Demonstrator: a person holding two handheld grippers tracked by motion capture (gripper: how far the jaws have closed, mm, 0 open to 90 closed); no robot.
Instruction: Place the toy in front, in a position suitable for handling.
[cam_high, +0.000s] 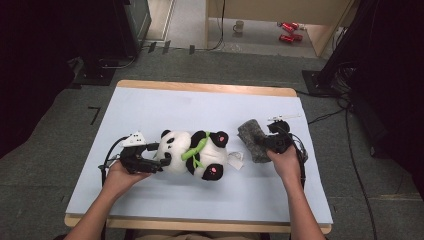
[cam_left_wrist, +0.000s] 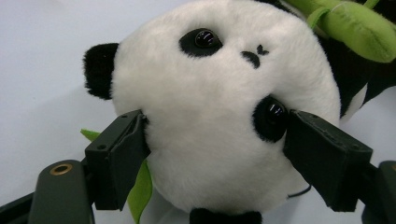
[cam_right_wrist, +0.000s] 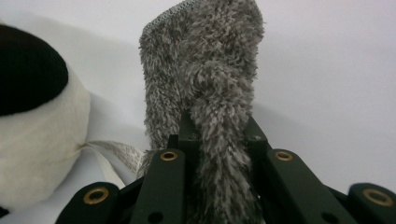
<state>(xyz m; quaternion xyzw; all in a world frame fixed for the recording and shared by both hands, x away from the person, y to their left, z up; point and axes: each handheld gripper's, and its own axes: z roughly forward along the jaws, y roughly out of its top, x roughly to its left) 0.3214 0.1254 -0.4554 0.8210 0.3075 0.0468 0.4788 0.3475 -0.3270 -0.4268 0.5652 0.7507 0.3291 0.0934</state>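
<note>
Panda placement governs the coming move: the black-and-white plush panda with a green fabric bamboo stalk (cam_high: 195, 154) lies on its back on the pale blue table cover (cam_high: 150, 105), long axis running across the table, head toward the person's left and feet toward the right. The left gripper (cam_high: 159, 156) stands at the head end, jaws spread wide to either side of the white face, one pad at the cheek and the other beside an eye patch in the left gripper view; whether they still press the plush cannot be told, though the fur looks undented. The right gripper (cam_high: 267, 141) is clamped on a grey fluffy microfibre cloth (cam_high: 252, 139), which stands just beyond the panda's feet, near but apart. The cloth-bearing hand is therefore nearer the feet, and any wiping stroke would run leftward along the body.
</note>
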